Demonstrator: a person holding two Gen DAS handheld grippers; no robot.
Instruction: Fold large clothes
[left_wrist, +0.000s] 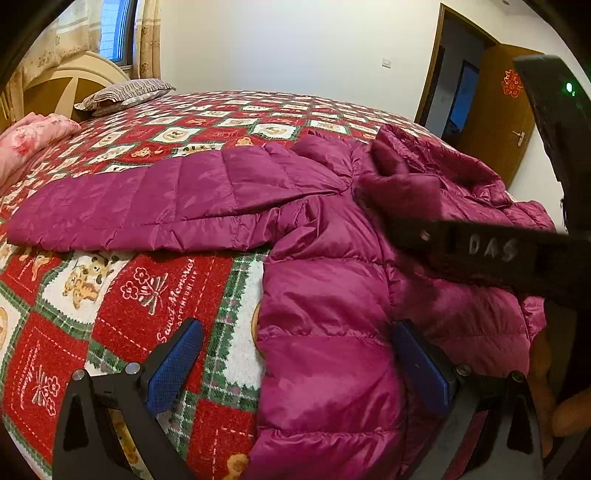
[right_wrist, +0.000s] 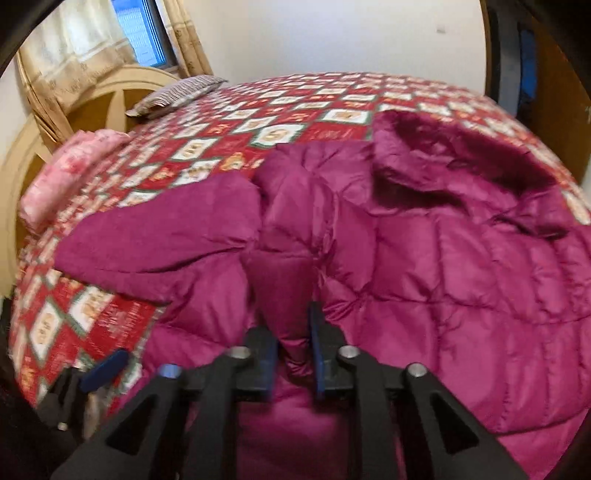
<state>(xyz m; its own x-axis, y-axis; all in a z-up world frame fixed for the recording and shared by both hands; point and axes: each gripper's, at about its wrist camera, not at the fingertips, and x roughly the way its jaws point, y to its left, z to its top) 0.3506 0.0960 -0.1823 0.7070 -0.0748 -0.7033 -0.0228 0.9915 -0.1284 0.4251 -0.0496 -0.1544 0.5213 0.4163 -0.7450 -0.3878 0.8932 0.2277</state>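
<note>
A magenta quilted down jacket (left_wrist: 325, 295) lies on the bed, one sleeve (left_wrist: 147, 206) stretched out to the left, its hood (left_wrist: 436, 162) at the far side. My left gripper (left_wrist: 295, 365) is open, its blue pads either side of the jacket's left edge, low over it. My right gripper (right_wrist: 291, 350) is shut on a raised fold of the jacket (right_wrist: 443, 266) near the sleeve joint. The right gripper's black body (left_wrist: 498, 251) crosses the left wrist view over the jacket. The left gripper's blue pad (right_wrist: 105, 369) shows at the lower left of the right wrist view.
The bed has a red, green and white bear-patterned cover (left_wrist: 155, 295). A striped pillow (left_wrist: 122, 94) and a pink folded quilt (left_wrist: 29, 140) lie near the headboard (left_wrist: 70, 81). A wooden door (left_wrist: 498, 122) stands open at the right.
</note>
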